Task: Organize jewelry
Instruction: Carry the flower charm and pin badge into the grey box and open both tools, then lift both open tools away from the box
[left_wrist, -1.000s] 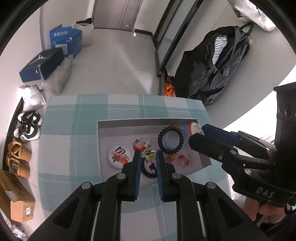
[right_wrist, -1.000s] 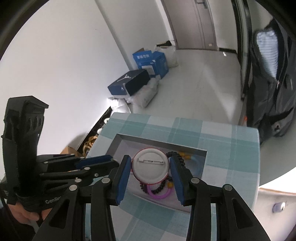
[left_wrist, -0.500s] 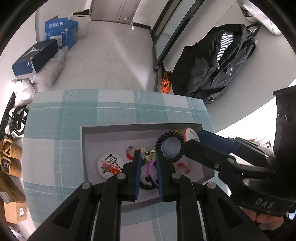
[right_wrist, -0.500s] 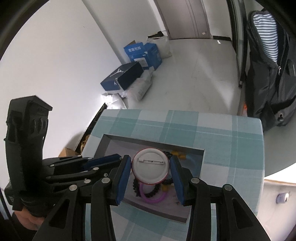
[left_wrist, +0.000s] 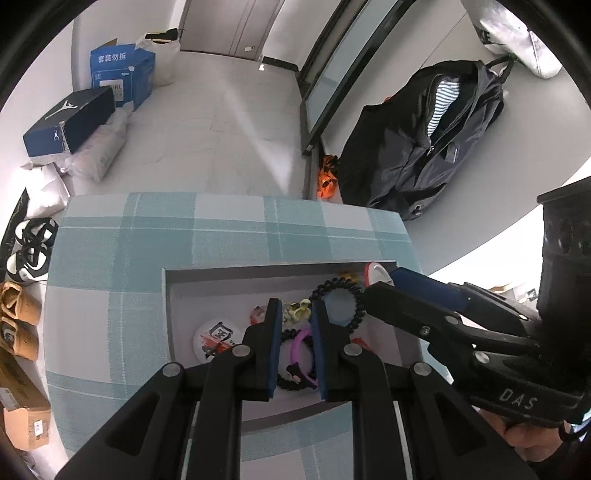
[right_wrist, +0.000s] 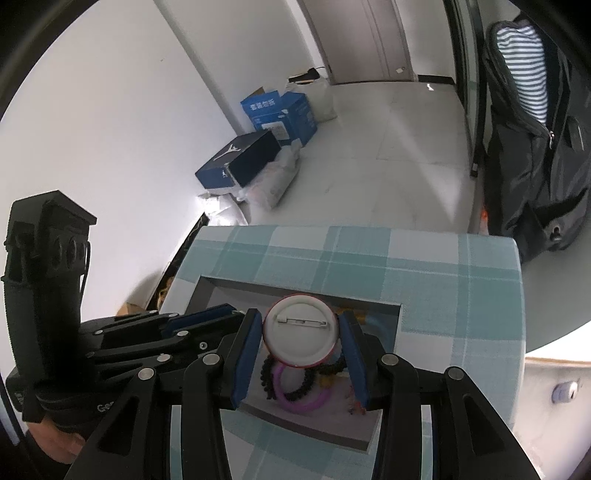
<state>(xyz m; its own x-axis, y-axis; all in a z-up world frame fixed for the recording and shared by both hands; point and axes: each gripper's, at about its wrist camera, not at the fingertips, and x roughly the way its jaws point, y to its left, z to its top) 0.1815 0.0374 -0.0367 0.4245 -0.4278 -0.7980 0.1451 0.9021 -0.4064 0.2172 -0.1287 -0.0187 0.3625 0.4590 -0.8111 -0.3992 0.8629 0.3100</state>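
Grey tray (left_wrist: 177, 295): shallow open box sunk in the teal-checked cloth of the desk (left_wrist: 147, 240); it holds all the loose jewelry in view.
Right hand-held gripper (right_wrist: 301, 334): jaws partly apart and pressed on the two edges of a round pin badge (right_wrist: 300, 332), carried back-side up with its clasp showing, over the tray.
Left hand-held gripper (left_wrist: 295, 314): jaws nearly together with a narrow gap, nothing seen gripped; tips poised over the pile in the tray.
Items lying in tray: printed badge (left_wrist: 214, 338) at the left; pink ring (left_wrist: 301, 350) crossed by a black bead bracelet (left_wrist: 291, 380); a second dark bead bracelet (left_wrist: 338, 304) around a blue disc; small yellow-green charm (left_wrist: 299, 308); small red and orange pieces, too small to name.
Sorting state: pieces overlap and touch in one heap; no separate compartments visible.
Progress (judgement): early to middle; one badge lifted, its destination not shown.
Remaining (judgement): place the held badge, then untangle the ring and bracelets and group the small charms.
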